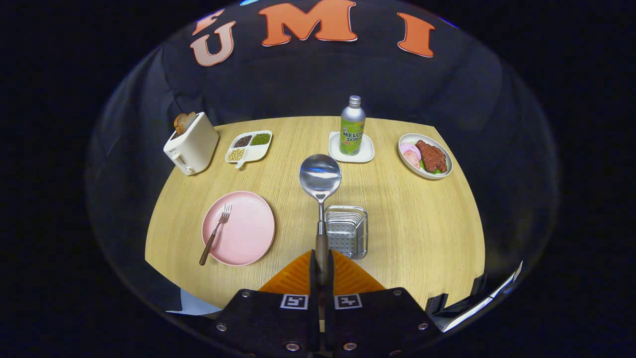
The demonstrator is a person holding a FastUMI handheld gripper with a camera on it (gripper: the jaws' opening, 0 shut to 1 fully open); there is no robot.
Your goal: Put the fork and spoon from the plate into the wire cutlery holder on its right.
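Spoon (320, 179): rigid, slick metal bowl, wooden handle pinched between closed tongs (321, 271), held above wire cutlery holder (346, 231); fork (214, 233), light, lies on pink plate (238, 227).

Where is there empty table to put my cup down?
Bare wood lies between the pink plate and the compartment tray, and right of the wire holder, before the food dish. The middle is crowded: the gripper jaws clamp the spoon there.
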